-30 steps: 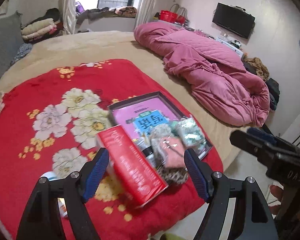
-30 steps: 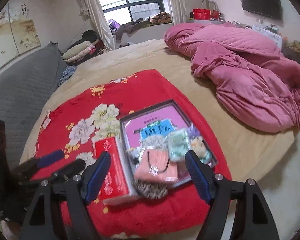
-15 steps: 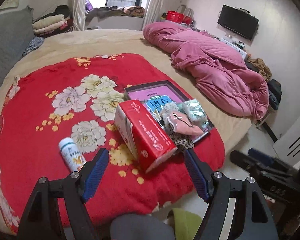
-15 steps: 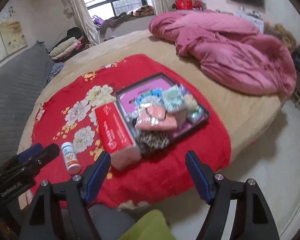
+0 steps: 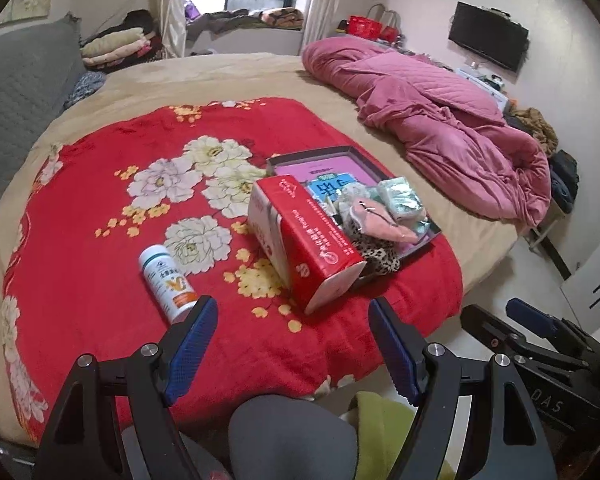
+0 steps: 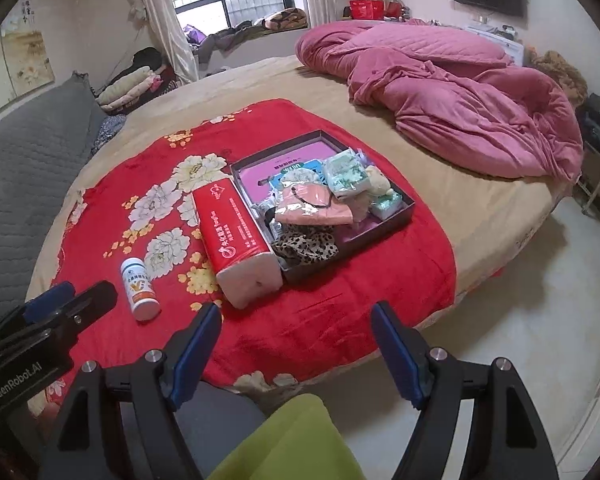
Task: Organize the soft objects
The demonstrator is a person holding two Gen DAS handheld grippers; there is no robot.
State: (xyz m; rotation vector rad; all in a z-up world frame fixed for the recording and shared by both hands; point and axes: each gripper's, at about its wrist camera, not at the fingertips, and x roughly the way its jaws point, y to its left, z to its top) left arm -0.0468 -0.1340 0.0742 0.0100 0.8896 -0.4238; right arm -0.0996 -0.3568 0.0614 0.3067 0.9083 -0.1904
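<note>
- Left wrist view: the left gripper [image 5: 290, 338] hangs released and empty at the bottom of the frame, having pulled back from the bed over the last second. The tray [image 5: 430, 227] of soft objects [image 5: 380, 216], which filled the centre earlier, now sits smaller at centre right. By my reading this backing off means the sorting is finished or paused.
- Counted here: 1 tray, 1 red tissue box [image 5: 304, 236] touching the tray's left side, 1 white bottle [image 5: 166, 282] lying at lower left on the red blanket [image 5: 100, 240].
- Right wrist view: the right gripper [image 6: 296, 338] is likewise spread wide and holding nothing, withdrawn past the bed edge. The pile still fills the tray's near half, at frame centre.
- Counted here: the same 1 tray, 1 box, 1 bottle; roughly 5 soft packets, though overlap blurs the count.
</note>
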